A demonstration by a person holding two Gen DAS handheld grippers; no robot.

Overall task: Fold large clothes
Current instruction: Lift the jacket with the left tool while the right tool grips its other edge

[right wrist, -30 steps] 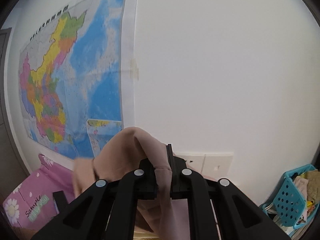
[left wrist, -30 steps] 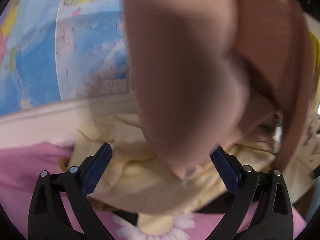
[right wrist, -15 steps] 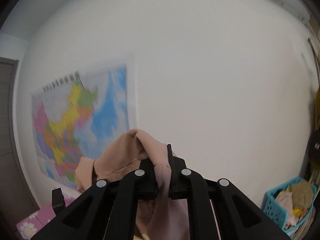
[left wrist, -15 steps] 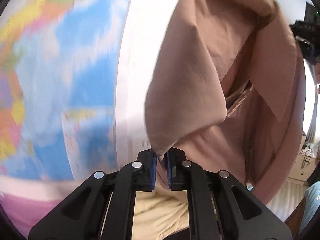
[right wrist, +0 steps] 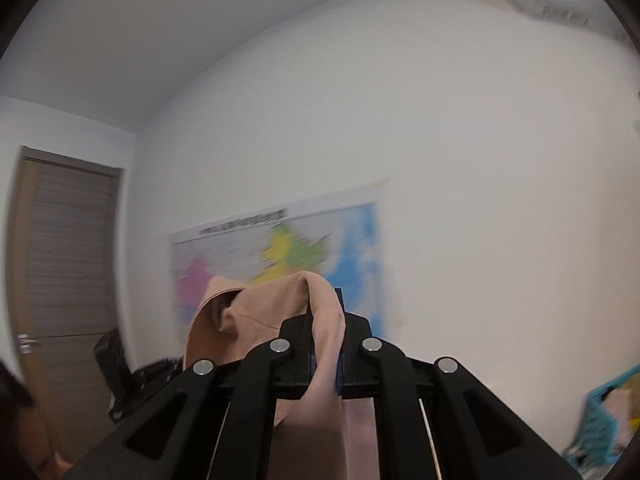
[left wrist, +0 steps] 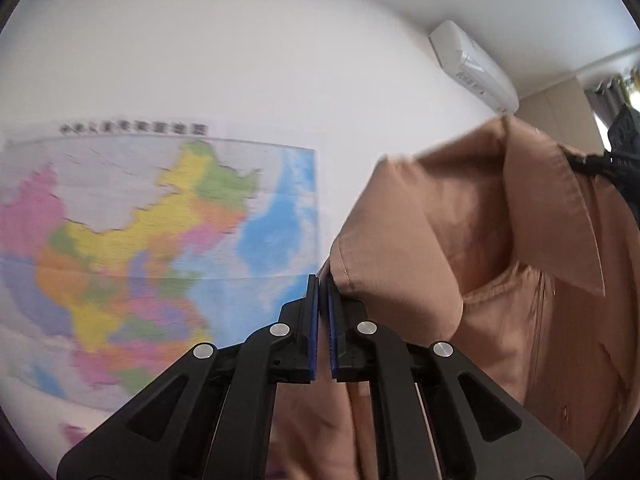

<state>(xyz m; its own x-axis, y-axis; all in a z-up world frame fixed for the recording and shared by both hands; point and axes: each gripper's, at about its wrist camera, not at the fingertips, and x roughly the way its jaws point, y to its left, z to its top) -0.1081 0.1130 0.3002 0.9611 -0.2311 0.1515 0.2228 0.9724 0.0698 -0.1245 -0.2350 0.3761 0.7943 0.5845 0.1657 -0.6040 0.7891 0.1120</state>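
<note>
L claw (left wrist: 323, 280): clenched, blue pads nearly touching, pinching an edge of the brown shirt (left wrist: 500, 248) at the tips.
Shirt vs L claw: cloth bulges up and to the right of the tips, collar flap (left wrist: 552, 216) standing higher right; more cloth hangs below between the claw's arms.
R claw (right wrist: 326, 322): clenched on a fold of the same shirt (right wrist: 256, 312); cloth loops over the top of the tips and drops down between the arms.
Shirt vs R claw: rest of it spreads left of the tips, held up in the air.
Shirt overall: strung between both claws, off any surface, in front of the wall.
Behind: map (left wrist: 152, 240) on the white wall (right wrist: 460, 160); AC unit (left wrist: 472, 68) high up on the right, L view.
Far L, R view: brown door (right wrist: 68, 260); dark shape low beside it, can't ID.
Far R, R view: blue basket (right wrist: 604, 420), cut off by frame edge, contents blurry.
Hard to see: map blurred in both views, title text unreadable; shirt's lower part out of frame; exact grab point on the R side hidden by the fold.
</note>
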